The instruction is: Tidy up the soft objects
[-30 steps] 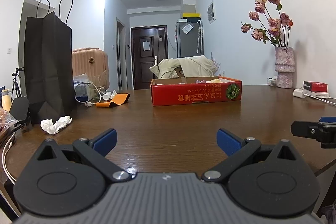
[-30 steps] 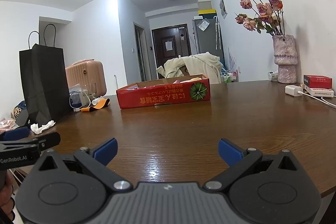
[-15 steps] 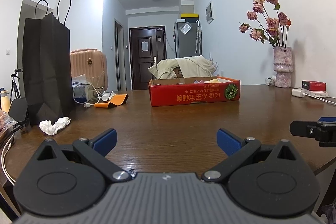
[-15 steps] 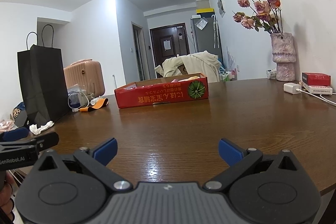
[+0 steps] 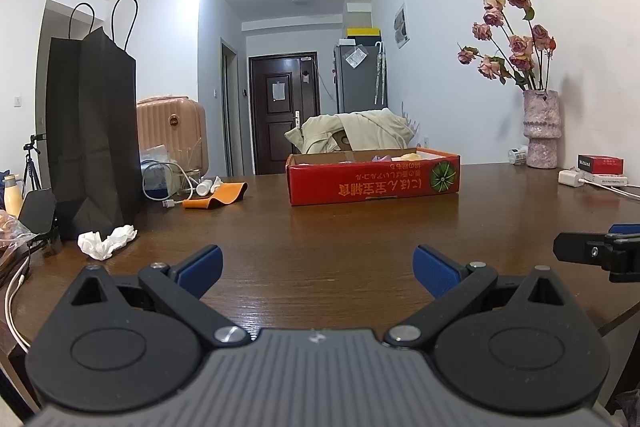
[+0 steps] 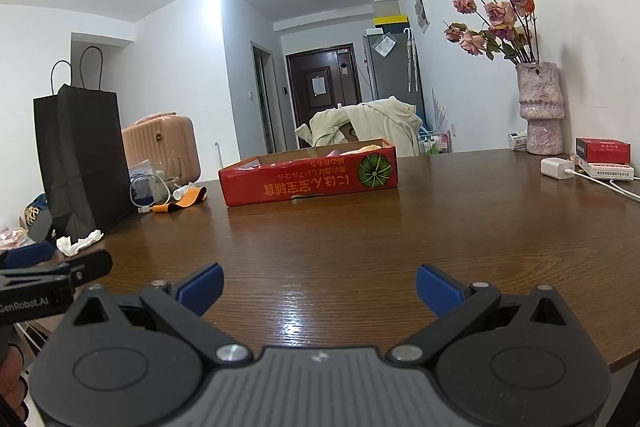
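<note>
A shallow red cardboard box (image 5: pixel 373 181) stands at the far middle of the brown table; it also shows in the right wrist view (image 6: pixel 310 179). Soft pink, purple and yellow items peek over its rim (image 5: pixel 390 157), mostly hidden. My left gripper (image 5: pixel 317 269) is open and empty, low over the near table edge. My right gripper (image 6: pixel 319 287) is open and empty too, beside it on the right. Each gripper's tip shows at the edge of the other's view.
A tall black paper bag (image 5: pixel 90 139) stands at left with crumpled white tissue (image 5: pixel 106 242) in front. An orange strap (image 5: pixel 216 198), cables and a small bottle lie behind. A vase of dried roses (image 5: pixel 542 129), a red packet (image 5: pixel 600 163) and a charger (image 5: pixel 573 177) sit at right.
Both views have shifted slightly, with the box sitting a little lower and closer. Both grippers stay open and empty.
</note>
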Demonstrator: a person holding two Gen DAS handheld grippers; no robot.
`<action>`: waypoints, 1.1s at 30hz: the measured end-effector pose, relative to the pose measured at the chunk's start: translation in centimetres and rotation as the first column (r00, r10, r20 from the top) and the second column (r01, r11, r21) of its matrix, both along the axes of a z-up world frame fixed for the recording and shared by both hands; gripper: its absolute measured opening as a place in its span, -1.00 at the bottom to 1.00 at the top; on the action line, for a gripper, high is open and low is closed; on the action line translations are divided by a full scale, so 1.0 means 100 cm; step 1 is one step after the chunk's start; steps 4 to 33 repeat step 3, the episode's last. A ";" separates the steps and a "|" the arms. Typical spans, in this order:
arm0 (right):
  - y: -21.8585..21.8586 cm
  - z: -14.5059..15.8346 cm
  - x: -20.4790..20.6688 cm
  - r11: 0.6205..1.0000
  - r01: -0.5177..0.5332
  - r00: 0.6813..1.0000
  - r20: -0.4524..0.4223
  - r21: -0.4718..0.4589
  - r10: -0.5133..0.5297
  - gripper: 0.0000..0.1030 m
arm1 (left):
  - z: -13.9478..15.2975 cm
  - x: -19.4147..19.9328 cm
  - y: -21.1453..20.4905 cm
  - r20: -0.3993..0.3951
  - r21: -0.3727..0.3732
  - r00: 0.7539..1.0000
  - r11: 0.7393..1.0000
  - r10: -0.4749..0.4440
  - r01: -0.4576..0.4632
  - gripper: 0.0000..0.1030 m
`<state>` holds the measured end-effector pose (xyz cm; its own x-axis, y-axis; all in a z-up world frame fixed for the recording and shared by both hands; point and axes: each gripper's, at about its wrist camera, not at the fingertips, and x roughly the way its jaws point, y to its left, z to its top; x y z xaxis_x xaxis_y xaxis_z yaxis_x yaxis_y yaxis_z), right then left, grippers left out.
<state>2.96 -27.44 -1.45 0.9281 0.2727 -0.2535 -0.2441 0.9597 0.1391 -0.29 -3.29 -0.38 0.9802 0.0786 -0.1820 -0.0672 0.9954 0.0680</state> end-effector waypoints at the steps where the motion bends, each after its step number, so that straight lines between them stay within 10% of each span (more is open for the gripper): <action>1: 0.000 0.000 0.000 1.000 0.000 1.000 0.000 0.000 0.000 1.00 | 0.000 0.000 0.000 -0.001 0.000 1.000 1.000 0.000 0.000 1.00; 33: 0.000 0.000 0.000 1.000 -0.001 1.000 0.001 0.001 0.001 1.00 | 0.000 0.000 -0.001 -0.006 0.000 1.000 1.000 -0.007 0.007 1.00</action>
